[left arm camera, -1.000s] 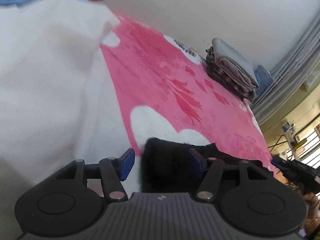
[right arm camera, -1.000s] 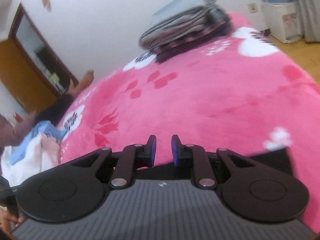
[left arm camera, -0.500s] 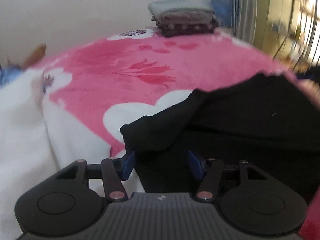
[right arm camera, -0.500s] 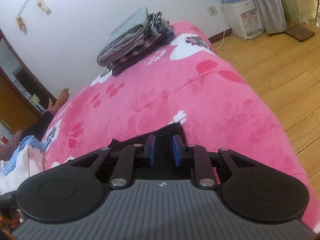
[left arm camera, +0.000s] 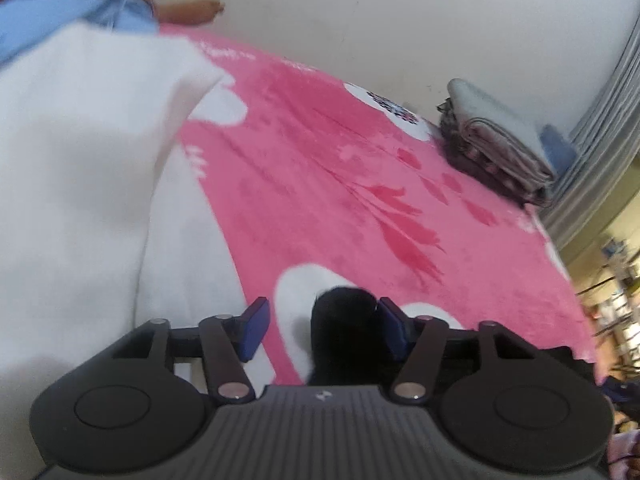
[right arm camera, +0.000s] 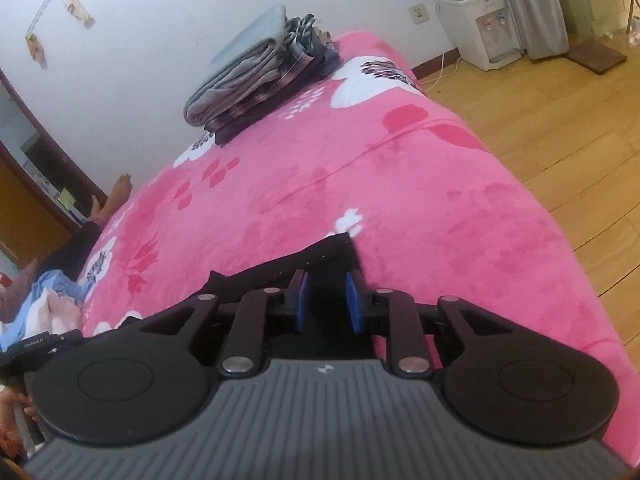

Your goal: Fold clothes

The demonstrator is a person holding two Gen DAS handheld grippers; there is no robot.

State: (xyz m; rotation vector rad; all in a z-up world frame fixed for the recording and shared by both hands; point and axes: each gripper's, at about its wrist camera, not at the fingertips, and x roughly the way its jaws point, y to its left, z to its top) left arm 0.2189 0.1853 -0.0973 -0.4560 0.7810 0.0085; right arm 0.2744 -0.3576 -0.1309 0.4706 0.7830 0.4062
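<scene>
Looks soft, thin and light, this black cloth (right arm camera: pixel 320 256), so likely to flop, bunch up and slide on the fluffy pink blanket (right arm camera: pixel 360 168). Best taken by a corner or along an edge, one for each hand, so as to pull flat. Lies at the near edge of the bed, with one corner pointing up toward the middle of the blanket. Right gripper (right arm camera: pixel 326 302) sits right over that cloth, jaws a little apart and just been opening; black cloth shows in the gap, but pads (right arm camera: pixel 300 304) do not look pressed on it, so let go rather than pinching. Left gripper (left arm camera: pixel 320 326) stands wider, jaws just been opening too. A dark bump of the cloth (left arm camera: pixel 344 320) pokes up in the gap, up against the right-hand pad (left arm camera: pixel 390 328) and clear of the other one, so not squeezed there either. Folded pile (right arm camera: pixel 260 76) waits at the far corner of the bed, well apart. White cloth (left arm camera: pixel 80 180) heaped along the left edge.
</scene>
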